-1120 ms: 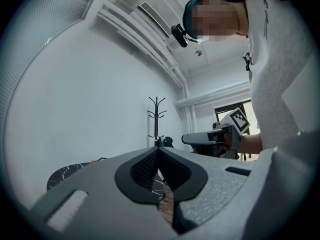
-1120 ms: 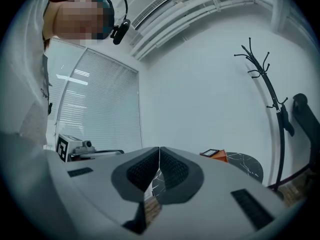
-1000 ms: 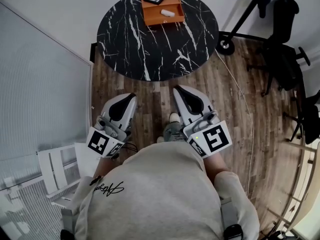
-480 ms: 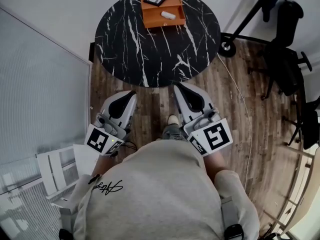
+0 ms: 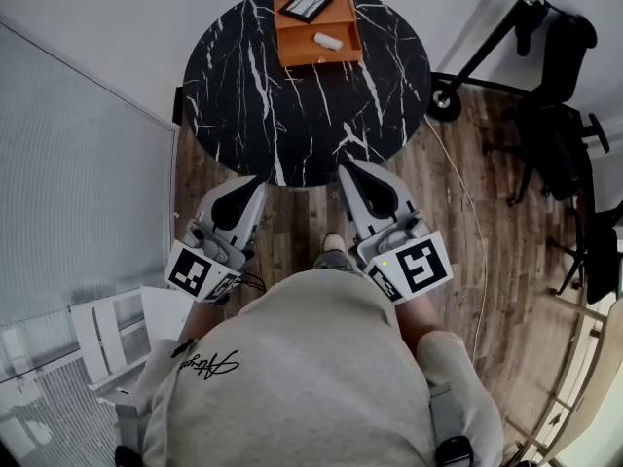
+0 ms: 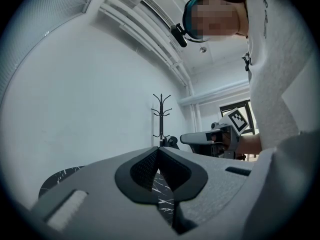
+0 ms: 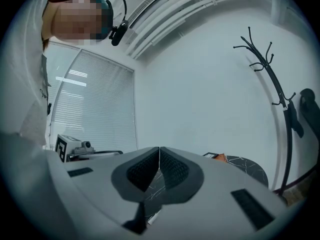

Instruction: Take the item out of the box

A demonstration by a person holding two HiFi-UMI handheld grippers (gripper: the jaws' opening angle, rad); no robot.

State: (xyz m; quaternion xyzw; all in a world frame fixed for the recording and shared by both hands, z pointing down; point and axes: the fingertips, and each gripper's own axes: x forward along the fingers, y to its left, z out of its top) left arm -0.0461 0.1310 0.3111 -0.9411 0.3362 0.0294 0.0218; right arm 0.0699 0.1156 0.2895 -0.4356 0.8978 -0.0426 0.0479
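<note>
Count on the round black white-veined marble tabletop (image 5: 292,115): one open orange rectangular box (image 5: 295,51), set at the far side; one small white cylindrical item (image 5: 327,41) lying on the box floor toward its right wall; one flat dark framed panel (image 5: 305,5) resting across the box's far left corner. Grippers: two. The left gripper (image 6: 158,151) and the right gripper (image 7: 159,151) are both held level at the near edge of the tabletop, well apart from the box, each with jaws clenched together on nothing. Hazards, as judged: jaws brought in clenched would push the item instead of taking it. The item looks round and may roll against a wall or out of a shallow pinch. The box appears light and unsecured, so a nudge at its wall could slide it toward the far edge. The dark panel sits loosely and could be knocked off by a careless entry.
</note>
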